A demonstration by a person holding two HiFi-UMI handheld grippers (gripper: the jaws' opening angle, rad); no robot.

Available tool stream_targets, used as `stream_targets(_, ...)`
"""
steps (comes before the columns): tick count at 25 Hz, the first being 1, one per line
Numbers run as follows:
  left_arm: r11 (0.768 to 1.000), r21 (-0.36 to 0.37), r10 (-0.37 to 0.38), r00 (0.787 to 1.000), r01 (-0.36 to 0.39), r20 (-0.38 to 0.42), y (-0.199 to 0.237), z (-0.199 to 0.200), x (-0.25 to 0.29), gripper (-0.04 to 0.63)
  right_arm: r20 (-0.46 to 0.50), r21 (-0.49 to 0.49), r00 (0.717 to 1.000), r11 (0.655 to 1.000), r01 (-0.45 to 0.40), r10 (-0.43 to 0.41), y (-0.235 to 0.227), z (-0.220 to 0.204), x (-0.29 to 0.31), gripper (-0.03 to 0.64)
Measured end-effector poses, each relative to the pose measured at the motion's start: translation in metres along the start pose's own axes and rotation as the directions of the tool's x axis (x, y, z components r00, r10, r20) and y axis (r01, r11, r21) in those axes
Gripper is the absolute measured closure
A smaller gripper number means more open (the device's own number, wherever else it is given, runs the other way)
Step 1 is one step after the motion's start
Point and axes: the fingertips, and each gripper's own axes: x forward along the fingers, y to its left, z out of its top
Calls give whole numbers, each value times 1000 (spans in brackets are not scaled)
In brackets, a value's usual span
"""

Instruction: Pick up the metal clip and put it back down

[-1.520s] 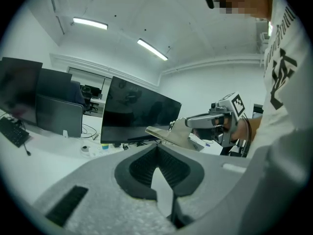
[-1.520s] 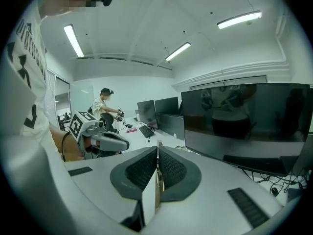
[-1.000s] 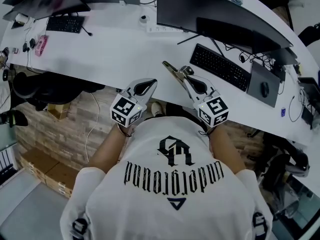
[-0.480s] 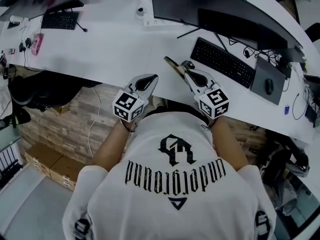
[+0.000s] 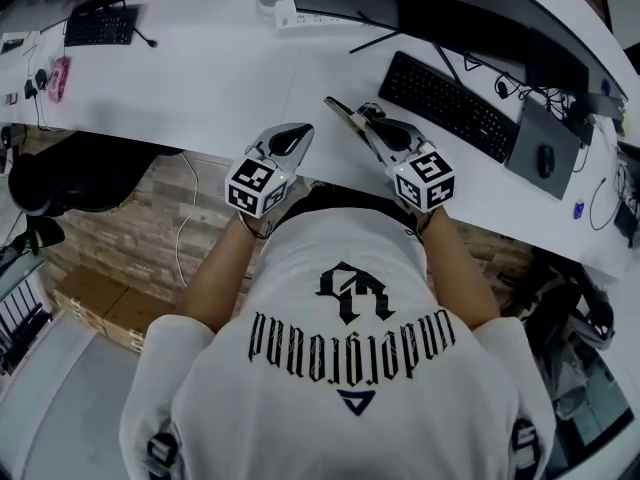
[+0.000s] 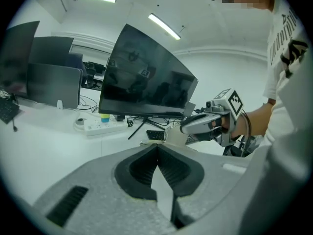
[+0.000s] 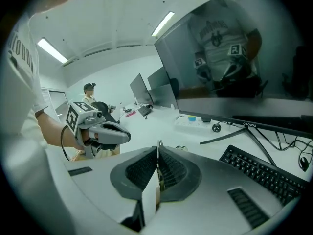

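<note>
Metal clip [image 5: 342,116], head view: projects forward from right gripper [image 5: 372,138] over white desk [image 5: 220,88], near keyboard [image 5: 445,103]; contact with desk not discernible. Left gripper [image 5: 298,133] idle at desk edge, likely parked clear of task.
Left gripper view: own jaws pressed together, nothing between. Right gripper alongside, clip at its tip.
Right gripper view: jaws clenched on clip, seen edge-on between ribbed pads [image 7: 171,168]; firm grasp presumably keeps thin plate from pivoting.
</note>
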Motion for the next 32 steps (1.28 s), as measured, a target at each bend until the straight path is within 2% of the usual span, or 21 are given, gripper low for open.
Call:
stream_targets(12, 1000, -18, -26, 996, 25, -81, 17, -43, 46, 583, -79, 50, 997, 998, -24, 28, -23, -52, 33, 595)
stream_targets(18, 997, -27, -77, 989, 74, -125, 12, -64, 58, 583, -125, 75, 991, 996, -41, 50, -34, -78, 49, 595)
stream_targets(32, 997, -43, -63, 983, 56, -170, 20, -78, 73, 583, -130, 158, 987, 985, -74, 95, -53, -105, 70, 595)
